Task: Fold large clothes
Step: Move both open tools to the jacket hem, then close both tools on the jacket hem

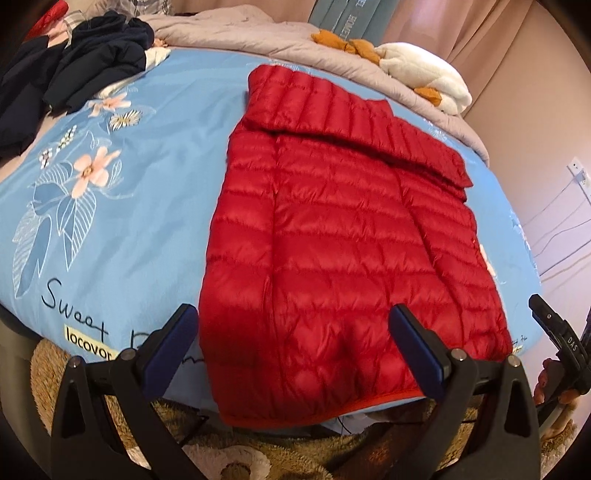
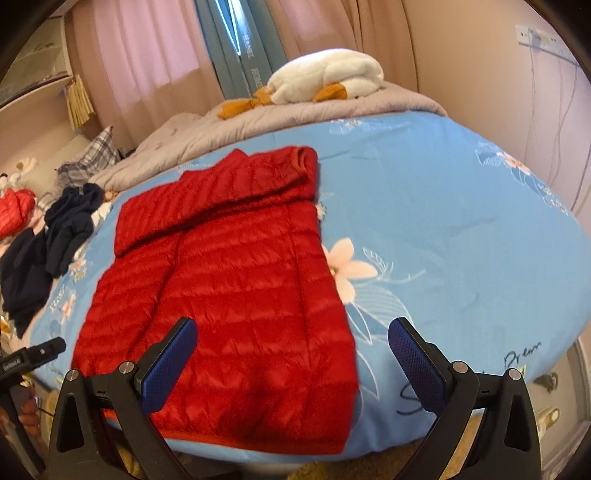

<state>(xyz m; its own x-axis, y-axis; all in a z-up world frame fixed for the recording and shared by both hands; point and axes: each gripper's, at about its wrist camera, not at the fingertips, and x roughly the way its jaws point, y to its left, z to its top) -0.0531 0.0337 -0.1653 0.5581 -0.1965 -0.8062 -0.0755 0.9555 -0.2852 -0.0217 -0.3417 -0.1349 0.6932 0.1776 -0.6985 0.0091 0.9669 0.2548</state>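
Your bed's blue floral cover [image 1: 155,177] is the landmark here, and everything else sits on it. At its far end a grey quilt [image 1: 229,35] lies bunched, with a white plush goose [image 1: 424,74] on top of the quilt at the far right corner. The red quilted down jacket [image 1: 343,236] lies flat in the middle of the cover, running from the near edge toward the quilt. Its hem hangs slightly over the near edge of the cover. One sleeve is folded across the upper part of the body, so the top reads as a neat band of narrow vertical channels over the wider horizontal quilting below. The fabric is shiny and puffed, with a seam running lengthwise down the body. A heap of dark navy clothes [image 1: 74,62] sits on the cover's far left corner, well apart from the jacket, and in the right wrist view a second red garment [image 2: 14,212] shows beyond that heap.

Your left gripper [image 1: 295,354] hovers at the near edge of the cover, jaws spread wide above the jacket's hem and holding nothing. Your right gripper [image 2: 291,360] is also wide apart and empty, over the jacket's near right corner
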